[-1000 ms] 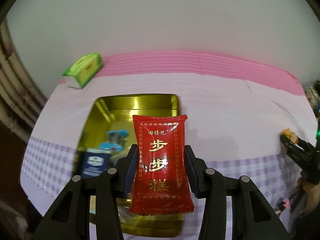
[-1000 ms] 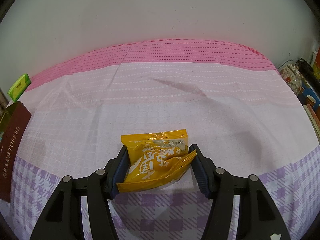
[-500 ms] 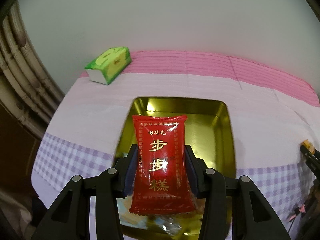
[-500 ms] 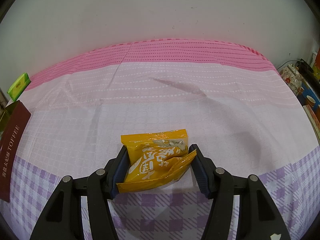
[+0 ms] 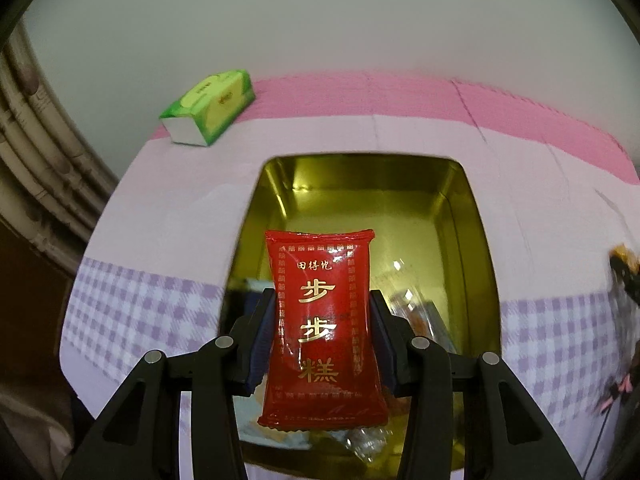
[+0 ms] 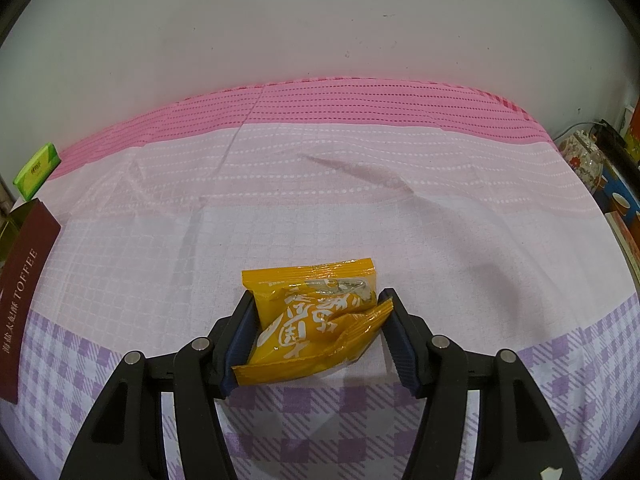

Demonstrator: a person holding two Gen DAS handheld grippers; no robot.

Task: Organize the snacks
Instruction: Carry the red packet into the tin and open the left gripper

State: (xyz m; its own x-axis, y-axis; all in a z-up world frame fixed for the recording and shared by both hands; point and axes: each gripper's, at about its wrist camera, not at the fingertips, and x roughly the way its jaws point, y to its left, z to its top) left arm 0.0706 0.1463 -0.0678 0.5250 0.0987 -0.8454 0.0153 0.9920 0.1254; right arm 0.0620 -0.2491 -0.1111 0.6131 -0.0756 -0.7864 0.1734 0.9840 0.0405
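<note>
My left gripper is shut on a red snack packet with gold characters, held upright above the near part of an open gold tin. Several wrapped snacks lie in the tin's near end, partly hidden by the packet. My right gripper is shut on two yellow snack packets, held just over the pink and purple checked tablecloth. The tin's edge and its dark red toffee lid show at the far left of the right wrist view.
A green tissue pack lies at the back left of the table near the wall; it also shows in the right wrist view. A floral teapot and boxes stand at the right edge. The right gripper's tip appears at the tin's right.
My left gripper has swung left with the red packet, from the tin's right side to directly over it. The right gripper and its yellow packets have not moved.
</note>
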